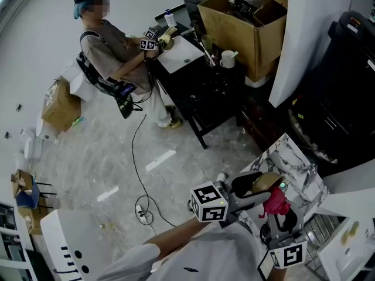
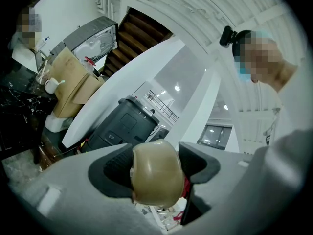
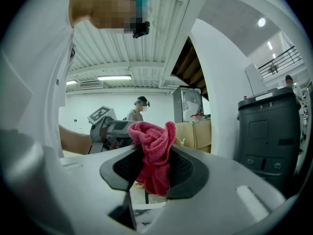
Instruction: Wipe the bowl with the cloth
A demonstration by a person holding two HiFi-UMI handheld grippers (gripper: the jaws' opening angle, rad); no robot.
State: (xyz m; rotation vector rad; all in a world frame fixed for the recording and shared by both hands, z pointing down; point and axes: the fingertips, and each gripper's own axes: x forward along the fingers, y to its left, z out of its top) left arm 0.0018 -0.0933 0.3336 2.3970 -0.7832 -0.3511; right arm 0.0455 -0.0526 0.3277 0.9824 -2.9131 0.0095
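A tan bowl (image 1: pixel 268 181) is held off the table, with my left gripper (image 1: pixel 258 186) shut on it. In the left gripper view the bowl (image 2: pixel 155 174) fills the gap between the dark pads (image 2: pixel 108 168). A red cloth (image 1: pixel 275 202) is bunched just right of and below the bowl, touching or nearly touching it, and my right gripper (image 1: pixel 279 216) is shut on it. In the right gripper view the cloth (image 3: pixel 154 153) hangs folded between the pads (image 3: pixel 186 169), and the left gripper's body (image 3: pixel 111 129) shows beyond it. A sliver of red cloth (image 2: pixel 185 188) peeks from behind the bowl.
A marble-patterned tabletop (image 1: pixel 295 160) lies under both grippers, with a wire rack (image 1: pixel 319 230) to its right. A black bin (image 1: pixel 345 86) and a cardboard box (image 1: pixel 246 22) stand behind. Another person (image 1: pixel 105 45) sits at a dark table (image 1: pixel 199 86). A cable (image 1: pixel 137 174) runs across the floor.
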